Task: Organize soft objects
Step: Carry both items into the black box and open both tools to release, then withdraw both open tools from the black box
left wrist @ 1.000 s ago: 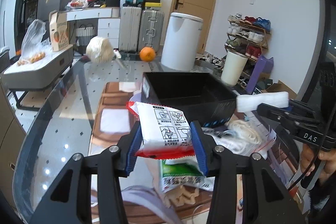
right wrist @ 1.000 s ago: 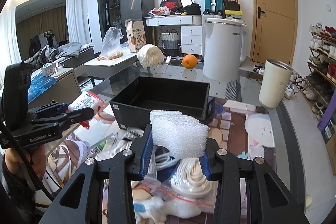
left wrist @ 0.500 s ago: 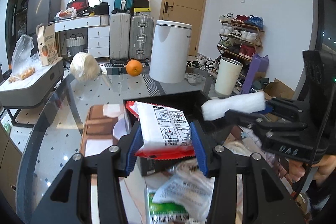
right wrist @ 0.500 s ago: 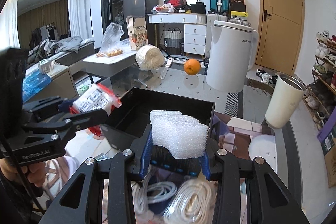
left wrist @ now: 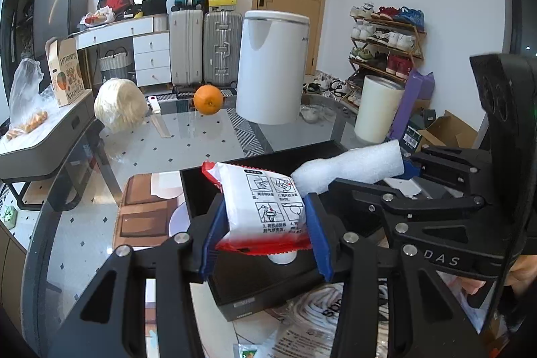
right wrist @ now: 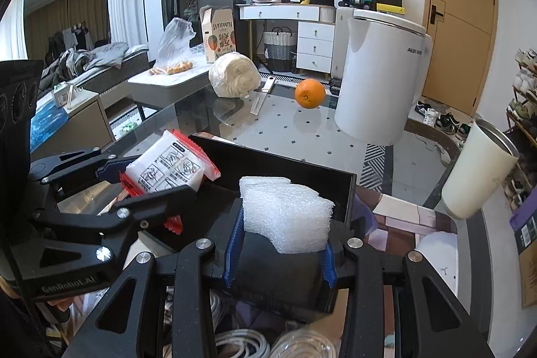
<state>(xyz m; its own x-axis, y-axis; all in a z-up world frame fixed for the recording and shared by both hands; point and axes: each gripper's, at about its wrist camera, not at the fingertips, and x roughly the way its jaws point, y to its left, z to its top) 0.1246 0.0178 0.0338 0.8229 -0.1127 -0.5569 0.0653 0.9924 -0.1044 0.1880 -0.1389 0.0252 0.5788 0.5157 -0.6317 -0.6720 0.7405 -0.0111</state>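
While both grippers hang over the near side of the black bin [left wrist: 255, 287], the left gripper [left wrist: 265, 244] is closed on a red-edged white packet [left wrist: 265, 207] and the right gripper [right wrist: 280, 249] on a white foam block [right wrist: 285, 217]. Both look light and squashy, best pinched mid-body. Farther off, "GenRobot.AI" and "DAS" mark the gripper bodies; the packet's print is unreadable.

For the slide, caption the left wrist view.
Left tool holds a white packet over the black bin.
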